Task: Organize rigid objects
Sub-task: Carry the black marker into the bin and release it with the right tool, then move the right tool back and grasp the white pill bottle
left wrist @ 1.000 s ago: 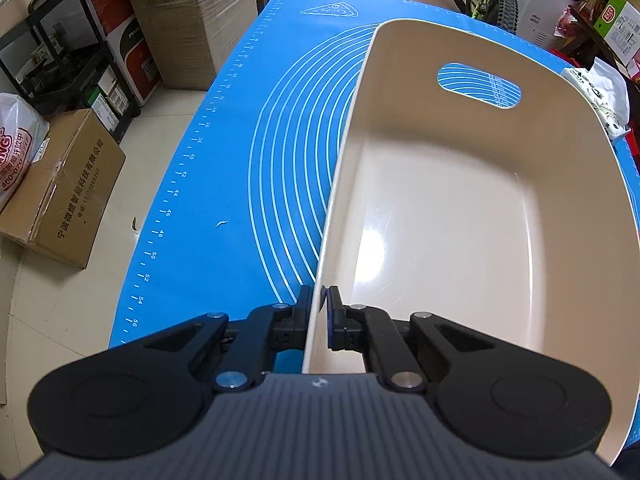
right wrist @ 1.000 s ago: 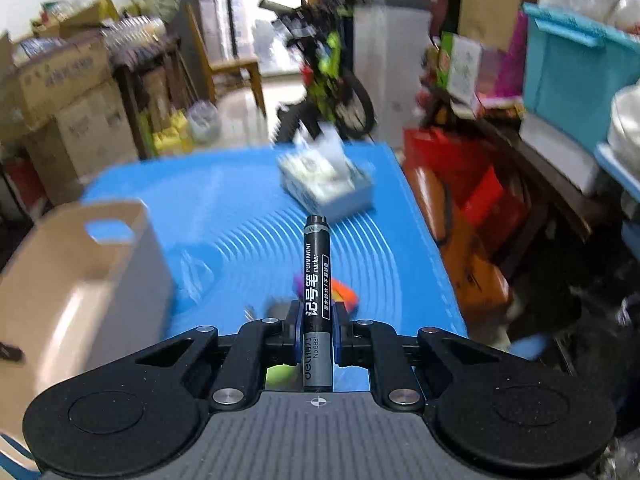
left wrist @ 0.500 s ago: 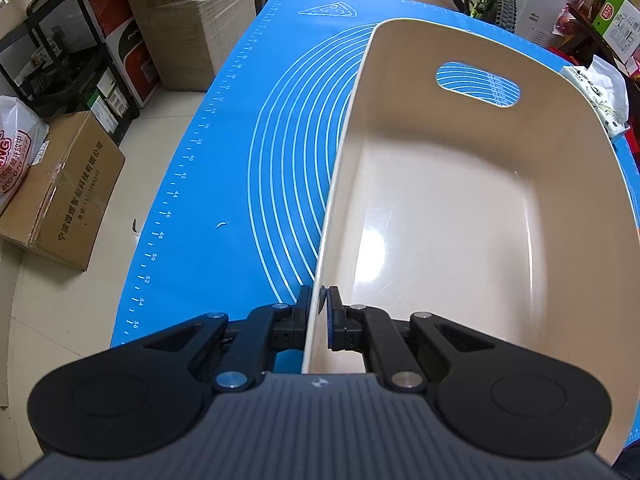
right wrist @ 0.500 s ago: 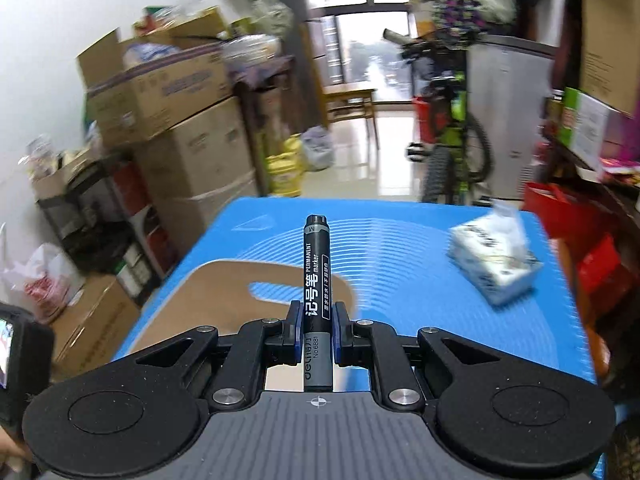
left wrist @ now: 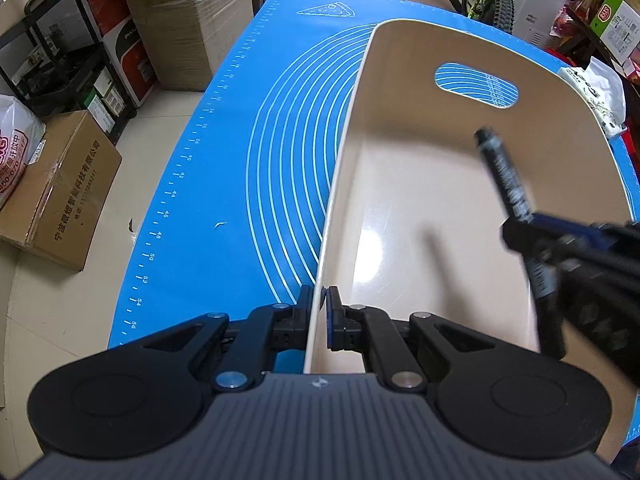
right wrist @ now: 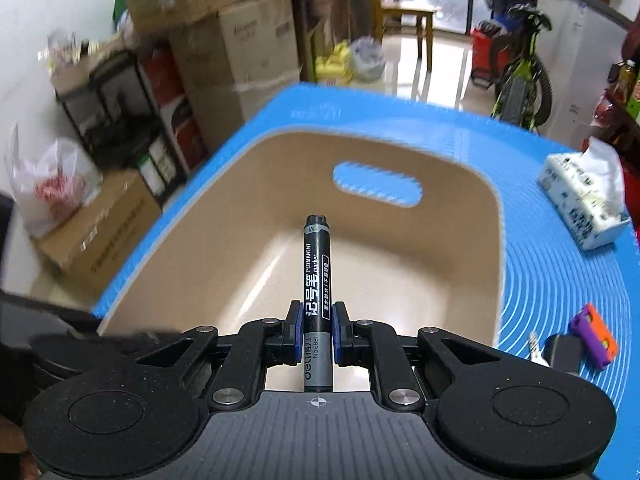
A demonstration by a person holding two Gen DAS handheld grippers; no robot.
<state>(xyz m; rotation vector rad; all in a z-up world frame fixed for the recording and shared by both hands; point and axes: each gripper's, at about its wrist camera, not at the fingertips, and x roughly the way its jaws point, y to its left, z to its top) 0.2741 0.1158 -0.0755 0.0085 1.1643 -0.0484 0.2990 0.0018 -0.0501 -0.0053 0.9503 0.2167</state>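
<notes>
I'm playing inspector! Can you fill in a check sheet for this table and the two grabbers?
Surface: blue mat with white curved lines.
Job's things: beige bin, nothing lying inside; black marker above it.
Clutter: tissue pack, purple-orange block, dark item beside it.
Grippers: left gripper shut on the bin's rim; right gripper shut on the marker.
Cables: nothing seen.
Surroundings: cardboard boxes, bicycle, shelves, plastic bag.
</notes>
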